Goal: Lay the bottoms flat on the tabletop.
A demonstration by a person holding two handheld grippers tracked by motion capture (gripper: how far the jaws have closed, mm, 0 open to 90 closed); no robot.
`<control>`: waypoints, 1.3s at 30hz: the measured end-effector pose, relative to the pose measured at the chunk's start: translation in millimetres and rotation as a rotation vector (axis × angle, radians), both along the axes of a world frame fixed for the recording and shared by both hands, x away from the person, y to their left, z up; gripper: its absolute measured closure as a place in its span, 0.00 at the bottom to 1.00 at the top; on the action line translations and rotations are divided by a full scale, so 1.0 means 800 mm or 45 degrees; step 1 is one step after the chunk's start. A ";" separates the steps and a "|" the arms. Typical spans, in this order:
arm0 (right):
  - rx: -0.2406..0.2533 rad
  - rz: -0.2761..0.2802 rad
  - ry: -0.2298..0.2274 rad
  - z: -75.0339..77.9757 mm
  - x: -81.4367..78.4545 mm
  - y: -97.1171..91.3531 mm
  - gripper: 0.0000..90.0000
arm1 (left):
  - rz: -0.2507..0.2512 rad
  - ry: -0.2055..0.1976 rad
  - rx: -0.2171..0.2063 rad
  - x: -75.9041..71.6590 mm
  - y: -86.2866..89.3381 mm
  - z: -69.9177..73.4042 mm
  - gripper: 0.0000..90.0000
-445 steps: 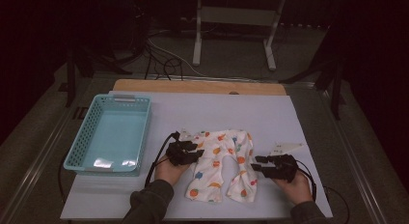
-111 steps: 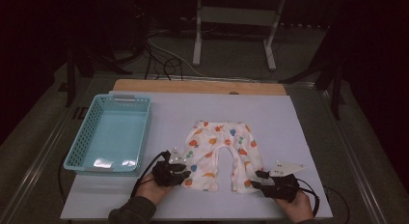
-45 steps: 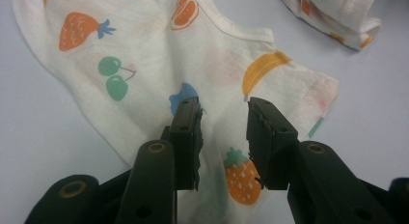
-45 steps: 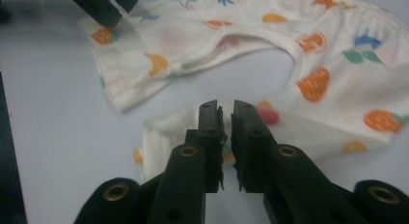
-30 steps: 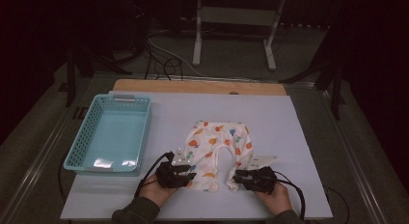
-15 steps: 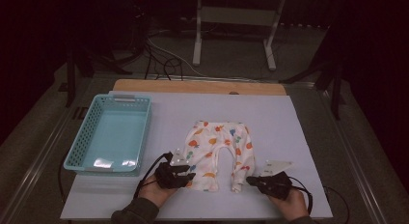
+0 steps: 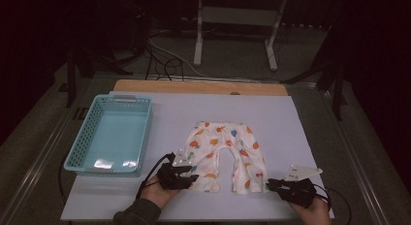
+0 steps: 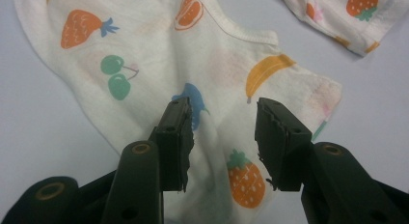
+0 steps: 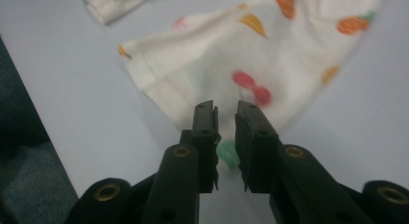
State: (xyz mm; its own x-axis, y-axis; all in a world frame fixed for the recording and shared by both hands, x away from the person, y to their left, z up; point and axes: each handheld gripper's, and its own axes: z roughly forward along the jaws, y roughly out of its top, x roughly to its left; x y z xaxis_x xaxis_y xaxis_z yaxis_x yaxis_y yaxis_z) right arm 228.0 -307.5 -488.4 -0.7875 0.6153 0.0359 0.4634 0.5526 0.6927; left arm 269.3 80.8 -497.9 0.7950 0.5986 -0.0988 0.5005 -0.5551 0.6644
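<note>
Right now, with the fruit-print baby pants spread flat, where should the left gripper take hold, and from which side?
Probably the hem of the leg nearest the left gripper. The pants lie flat on the white sheet, waistband far, both leg openings toward the person. Come in low from the near edge: the hem is a stitched, doubled edge, easier to pinch than mid-cloth, where the open jaws now hover.

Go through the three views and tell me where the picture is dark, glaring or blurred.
High view: the room behind the table is nearly black, and glare shines on the basket floor. Left gripper view: evenly lit and sharp, the fruit print on the baby pants crisp. Right gripper view: the pants are smeared and soft, while the jaws look sharper.
</note>
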 end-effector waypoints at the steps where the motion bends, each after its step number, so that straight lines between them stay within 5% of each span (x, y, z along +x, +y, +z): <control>1: -0.004 0.019 -0.001 -0.001 0.002 0.005 0.86 | -0.001 0.000 0.002 0.000 0.000 0.000 0.63; 6: -0.033 0.028 0.004 -0.010 0.012 0.022 0.83 | 0.006 0.003 0.005 0.000 0.003 -0.002 0.62; 12: -0.081 -0.077 0.017 -0.026 0.013 -0.004 0.74 | 0.026 0.006 0.007 -0.001 0.013 -0.007 0.62; 15: -0.060 -0.068 0.020 -0.030 0.014 -0.006 0.80 | 0.039 0.014 0.016 0.000 0.015 -0.010 0.62; 18: -0.080 -0.057 0.000 -0.030 0.015 -0.006 0.99 | 0.043 0.018 0.018 0.001 0.016 -0.011 0.62; 24: -0.099 -0.069 0.005 -0.027 0.013 -0.022 1.00 | 0.041 0.011 0.011 0.001 0.017 -0.009 0.62; 31: -0.016 -0.113 0.004 -0.018 0.007 -0.038 0.91 | 0.031 -0.002 -0.011 -0.002 0.015 -0.006 0.61; 39: 0.036 0.062 -0.038 -0.005 0.007 0.028 0.75 | -0.065 0.008 -0.035 -0.010 -0.020 -0.004 0.61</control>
State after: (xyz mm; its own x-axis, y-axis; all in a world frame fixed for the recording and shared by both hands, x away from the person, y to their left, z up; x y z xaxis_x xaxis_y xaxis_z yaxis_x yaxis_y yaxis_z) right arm 233.5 -285.1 -492.7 -0.8173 0.5755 0.0290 0.4155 0.5536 0.7217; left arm 261.1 64.6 -501.1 0.8238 0.5541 -0.1195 0.4759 -0.5617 0.6768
